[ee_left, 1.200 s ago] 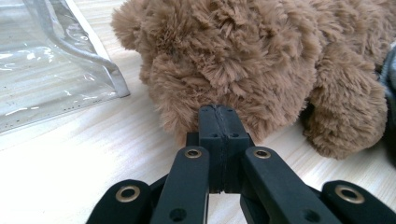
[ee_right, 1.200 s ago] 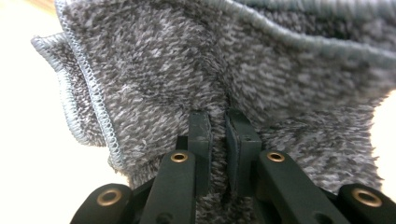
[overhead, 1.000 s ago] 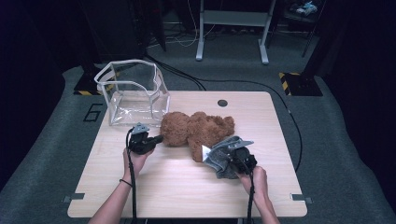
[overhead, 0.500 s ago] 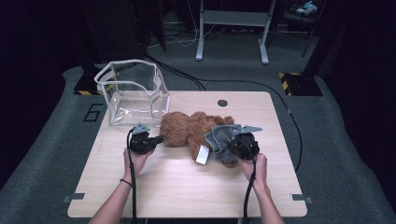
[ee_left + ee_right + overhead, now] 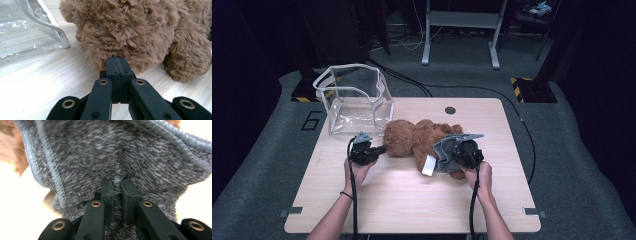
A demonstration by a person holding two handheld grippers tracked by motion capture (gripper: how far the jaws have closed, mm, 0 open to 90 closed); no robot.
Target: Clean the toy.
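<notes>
A clear plastic bag point(image 5: 355, 100) with white-trimmed edges stands open near the far left corner of the wooden table point(image 5: 412, 205), its mouth facing up; in the left gripper view its wall point(image 5: 27, 30) lies wrinkled against the tabletop. A small dark round grommet point(image 5: 450, 110) sits in the tabletop close to the middle of the far edge. Beyond the table, on the grey carpet, black cables point(image 5: 492, 92) run past a grey metal stand point(image 5: 460, 30), and a yellow-and-black striped block point(image 5: 534, 90) lies off the far right corner.
</notes>
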